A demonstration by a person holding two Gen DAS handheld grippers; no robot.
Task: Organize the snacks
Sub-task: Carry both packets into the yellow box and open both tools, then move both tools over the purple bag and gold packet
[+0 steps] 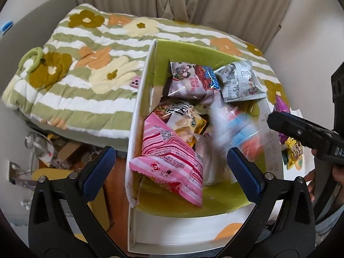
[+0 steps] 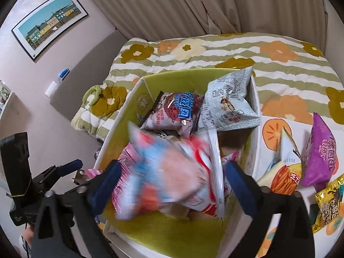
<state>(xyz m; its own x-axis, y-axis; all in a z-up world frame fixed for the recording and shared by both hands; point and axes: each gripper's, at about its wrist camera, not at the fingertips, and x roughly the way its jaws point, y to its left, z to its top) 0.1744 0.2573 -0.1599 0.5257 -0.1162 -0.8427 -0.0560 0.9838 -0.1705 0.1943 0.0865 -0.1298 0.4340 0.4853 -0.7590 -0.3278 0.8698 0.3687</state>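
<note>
A white box with a green inside [image 1: 163,49] [image 2: 172,77] lies on a flowered quilt and holds several snack packs: a pink striped pack [image 1: 169,157], a grey pack [image 1: 238,81] [image 2: 228,105] and a dark red pack [image 1: 193,79] [image 2: 174,111]. A red, white and blue pack [image 2: 169,172] [image 1: 238,129] is blurred in mid-air between my right gripper's [image 2: 172,176] wide-open fingers, above the box. My left gripper [image 1: 169,172] is open and empty over the box's near end. My right gripper also shows at the right of the left wrist view [image 1: 301,133].
More snacks lie right of the box: a purple pack [image 2: 320,154], an orange cheese-stick pack [image 2: 283,176] and a gold pack [image 2: 331,206]. A green ring [image 1: 32,59] and a pink clip [image 1: 135,82] lie on the quilt [image 1: 86,75]. Clutter sits on the floor at left.
</note>
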